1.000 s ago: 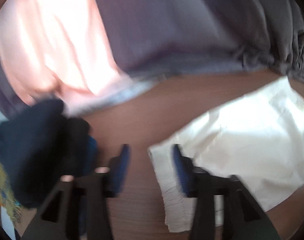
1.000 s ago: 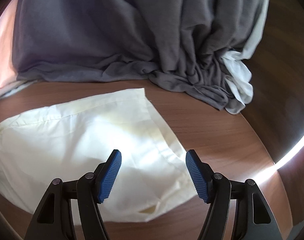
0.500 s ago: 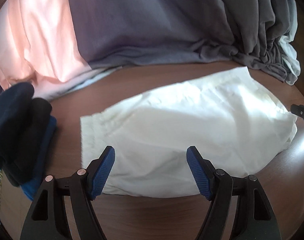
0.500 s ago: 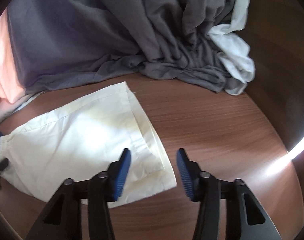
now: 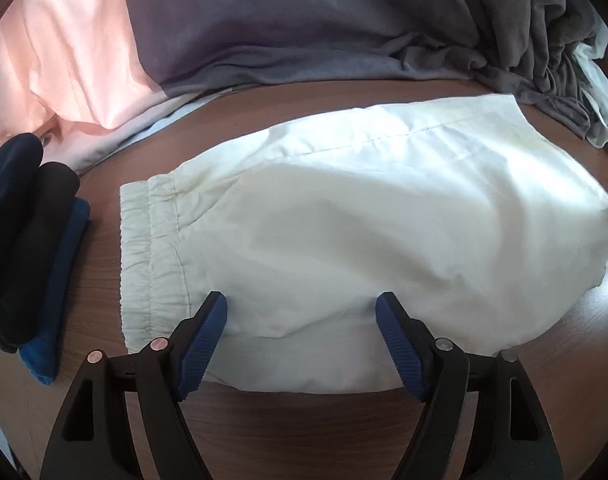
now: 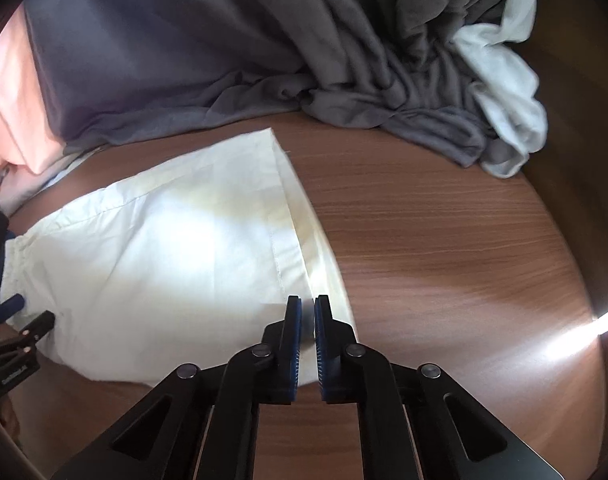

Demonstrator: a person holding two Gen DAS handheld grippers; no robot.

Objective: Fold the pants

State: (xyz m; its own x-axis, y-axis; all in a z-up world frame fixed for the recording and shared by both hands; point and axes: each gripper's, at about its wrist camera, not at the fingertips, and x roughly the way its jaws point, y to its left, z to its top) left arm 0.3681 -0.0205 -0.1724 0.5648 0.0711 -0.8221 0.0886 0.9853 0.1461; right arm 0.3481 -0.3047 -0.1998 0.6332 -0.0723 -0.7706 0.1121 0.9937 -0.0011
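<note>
White pants [image 5: 363, 220] lie flat on the wooden table [image 5: 304, 432], elastic waistband [image 5: 152, 248] to the left in the left wrist view. My left gripper [image 5: 300, 300] hovers over their near edge just right of the waistband; its jaws are opening, with cloth below the gap and the pads not pressing it. In the right wrist view the pants [image 6: 164, 248] end in a hemmed leg edge. My right gripper [image 6: 307, 304] is shut on that hem at its near corner. The left gripper [image 6: 30, 310] shows at that view's far left.
A big grey cloth heap [image 5: 304, 20] and a pink cloth [image 5: 64, 60] fill the back of the table. A stack of dark folded garments [image 5: 24, 240] sits left of the waistband. A white cloth [image 6: 503, 92] lies at the back right. Bare wood [image 6: 443, 240] stretches right of the hem.
The left gripper swung from the dark stack over to the pants, came lower and spread its jaws wider. The right gripper shifted to the hem corner and closed on it.
</note>
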